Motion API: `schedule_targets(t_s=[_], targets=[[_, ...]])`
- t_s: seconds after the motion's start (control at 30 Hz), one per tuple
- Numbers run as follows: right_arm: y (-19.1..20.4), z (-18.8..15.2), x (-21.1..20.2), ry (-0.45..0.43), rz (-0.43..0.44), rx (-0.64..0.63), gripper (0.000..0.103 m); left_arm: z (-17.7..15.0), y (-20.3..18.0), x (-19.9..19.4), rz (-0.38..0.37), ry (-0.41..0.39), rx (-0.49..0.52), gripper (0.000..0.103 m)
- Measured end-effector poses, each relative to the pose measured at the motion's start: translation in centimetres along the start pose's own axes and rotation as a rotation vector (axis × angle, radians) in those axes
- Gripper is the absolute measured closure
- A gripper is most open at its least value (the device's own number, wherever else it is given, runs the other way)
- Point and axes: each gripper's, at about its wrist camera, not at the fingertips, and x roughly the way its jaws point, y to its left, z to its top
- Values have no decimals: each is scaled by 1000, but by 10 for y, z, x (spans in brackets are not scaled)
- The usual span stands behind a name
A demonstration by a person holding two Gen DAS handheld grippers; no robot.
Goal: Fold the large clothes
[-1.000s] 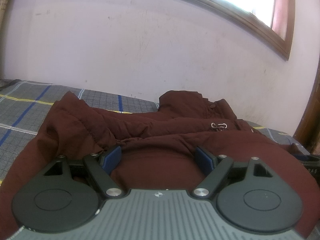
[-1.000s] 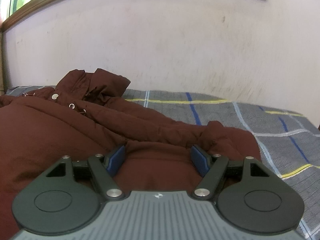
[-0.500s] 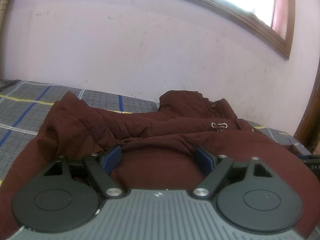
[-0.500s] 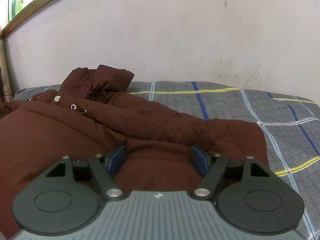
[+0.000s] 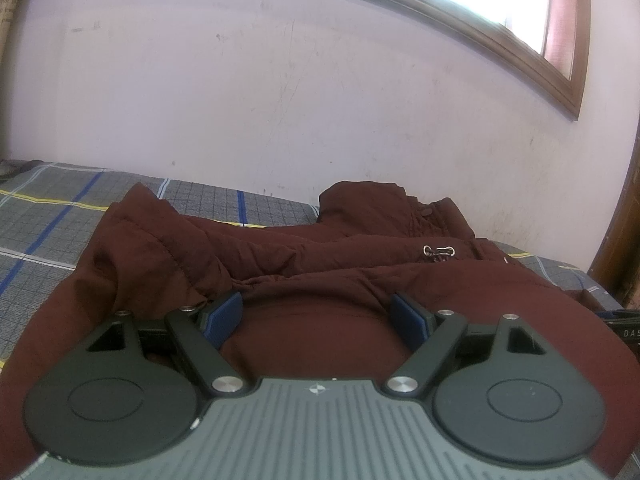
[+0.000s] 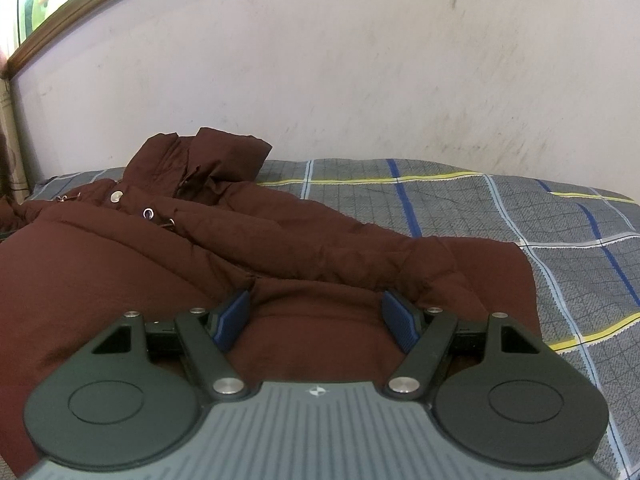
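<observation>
A: Left gripper [image 5: 318, 316] first. Fingers?
B: Spread wide, blue fingers [image 5: 224, 316] on either side of a bulge of the maroon jacket [image 5: 320, 344]. Resting on the fabric, not pinching it. Nothing gripped.
A: Right gripper [image 6: 318, 314]?
B: Same. Wide apart, blue fingers [image 6: 234, 316] pressed down against the jacket [image 6: 312, 336], fabric swelling up between them but not clamped.
A: Jacket location?
B: Spread across the checked bedsheet [image 5: 44, 216], right under both grippers, running back toward the wall [image 5: 280, 80]. Puffy, rumpled, sleeve folded over the body.
A: Anything seen in the left view only?
B: Metal clasp [image 5: 438, 251] on the front near the collar, dark strap with white lettering [image 5: 624, 332] at the right edge, wooden window frame [image 5: 568, 60] top right, bright glare through it.
A: Right view only?
B: Snap button [image 6: 116, 197] and eyelet [image 6: 148, 213] near the hood [image 6: 208, 156], hood bunched up by the wall [image 6: 360, 60]. Wide stretch of bare bedsheet [image 6: 560, 248] to the right of the jacket, blue and yellow stripes. Wooden frame [image 6: 60, 20] top left corner.
A: Containers?
B: None visible.
</observation>
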Motion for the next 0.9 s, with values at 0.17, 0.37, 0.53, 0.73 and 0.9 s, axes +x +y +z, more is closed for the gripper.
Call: schedule_targets(t_s=[0.17,0.37,0.53,0.73,0.9], targets=[[0,0,0,1,1,1,30,0,0,0,0,0,0,22],[0,0,0,2,6,5,30,0,0,0,0,0,0,22],[-1,0,0,2,8,6,30,0,0,0,1,0,0,22],[-1,0,0,2,10,7,30,0,0,0,1,-1,0,22],[-1,0,0,2,10,7,30,0,0,-1,1,-1,0,22]])
